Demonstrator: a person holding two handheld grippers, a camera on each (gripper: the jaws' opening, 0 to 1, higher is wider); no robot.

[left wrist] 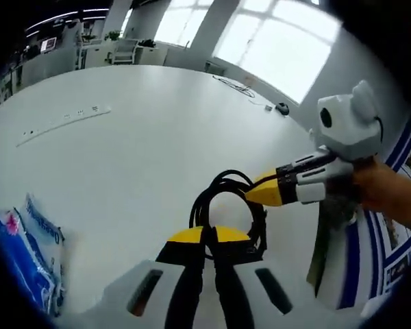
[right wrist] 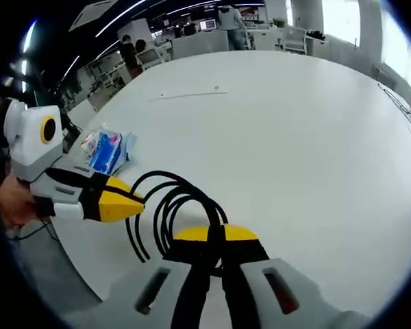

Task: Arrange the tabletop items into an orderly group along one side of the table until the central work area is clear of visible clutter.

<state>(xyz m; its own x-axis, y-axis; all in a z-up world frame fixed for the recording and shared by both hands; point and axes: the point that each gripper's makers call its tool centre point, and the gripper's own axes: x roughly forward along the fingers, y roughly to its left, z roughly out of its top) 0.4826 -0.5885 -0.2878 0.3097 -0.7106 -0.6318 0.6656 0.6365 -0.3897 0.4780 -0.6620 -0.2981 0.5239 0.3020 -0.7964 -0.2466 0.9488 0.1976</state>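
A coiled black cable [left wrist: 227,193] lies on the white table [left wrist: 144,157] just in front of me. My left gripper [left wrist: 207,236] is shut on the coil's near side, its yellow tips pressed together around a strand. My right gripper [left wrist: 258,194] comes in from the right, held by a hand, with its yellow tips closed at the coil's right side. In the right gripper view my right gripper [right wrist: 216,235] is shut on the cable [right wrist: 166,209], and my left gripper [right wrist: 131,203] meets the coil from the left.
A blue and white plastic packet [left wrist: 29,252] [right wrist: 109,151] lies near the table edge. A white power strip [left wrist: 63,122] sits further out. A black mouse [left wrist: 281,108] and thin cables [left wrist: 237,85] lie near the far edge. Chairs and people stand beyond the table.
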